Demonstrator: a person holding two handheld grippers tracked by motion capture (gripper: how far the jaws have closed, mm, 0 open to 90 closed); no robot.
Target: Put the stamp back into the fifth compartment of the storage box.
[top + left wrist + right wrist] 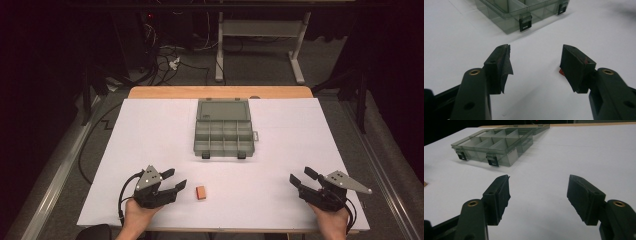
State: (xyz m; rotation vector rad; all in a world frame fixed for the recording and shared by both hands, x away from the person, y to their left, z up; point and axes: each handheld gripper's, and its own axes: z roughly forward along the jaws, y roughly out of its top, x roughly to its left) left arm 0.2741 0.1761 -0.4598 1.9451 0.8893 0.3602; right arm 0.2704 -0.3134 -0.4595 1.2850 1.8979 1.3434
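the white table top (280, 150) is lit brightly and evenly from above, while the room around it falls into near black. shadows are soft and short. the high view is a little grainy and soft. in both gripper views the near black jaws are slightly blurred, the clear compartment box (496, 145) behind is soft too, and the white surface glares toward the far edge.

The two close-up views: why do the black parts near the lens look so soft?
Left gripper view: the left tool arms blur at the bottom, and the clear plastic compartment box is soft. Right gripper view: likewise. High view: dark surroundings, bright white table.
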